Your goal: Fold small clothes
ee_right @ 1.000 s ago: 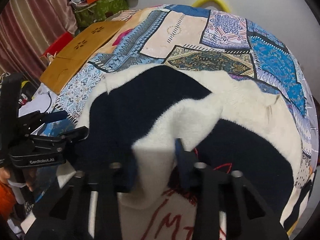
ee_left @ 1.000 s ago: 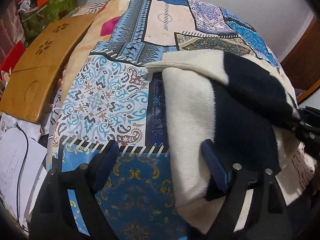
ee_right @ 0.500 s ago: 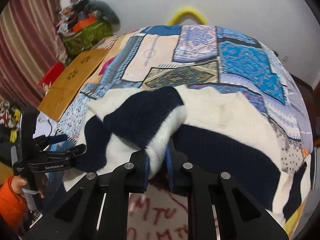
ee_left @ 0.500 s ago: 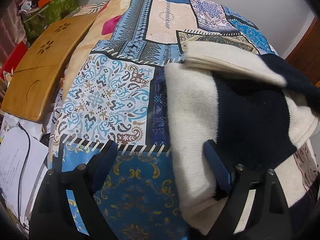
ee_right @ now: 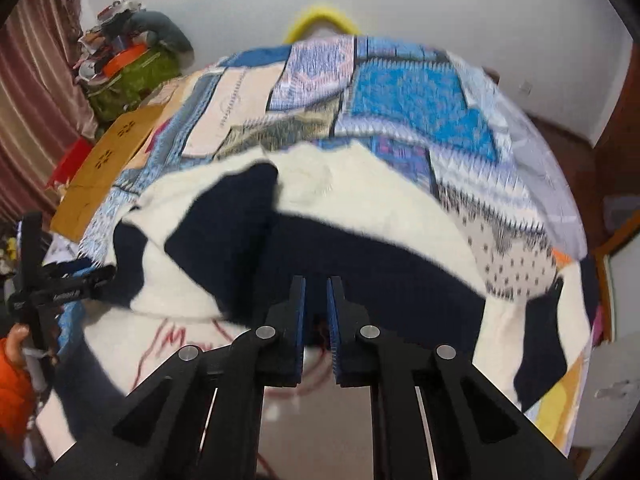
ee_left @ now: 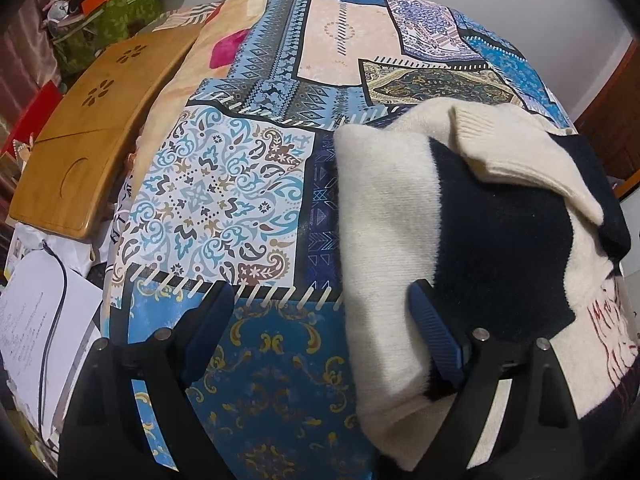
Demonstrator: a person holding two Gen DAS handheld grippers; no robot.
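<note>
Right wrist view shows the right gripper [ee_right: 316, 320] nearly closed on nothing above the cream-and-navy sweater [ee_right: 360, 216] lying on the patchwork bedspread [ee_right: 416, 92], while the left gripper [ee_left: 320, 320] gapes wide beside its folded edge.

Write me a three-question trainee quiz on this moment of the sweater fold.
1. True or false: the left gripper is shut on the sweater.
2. What does the sweater lie on? A. a bare wooden table; B. a patchwork quilt; C. a tiled floor.
3. Fill in: the sweater is cream and ____.

Key: 1 false, its jaws stand wide open; 2 B; 3 navy.
</note>
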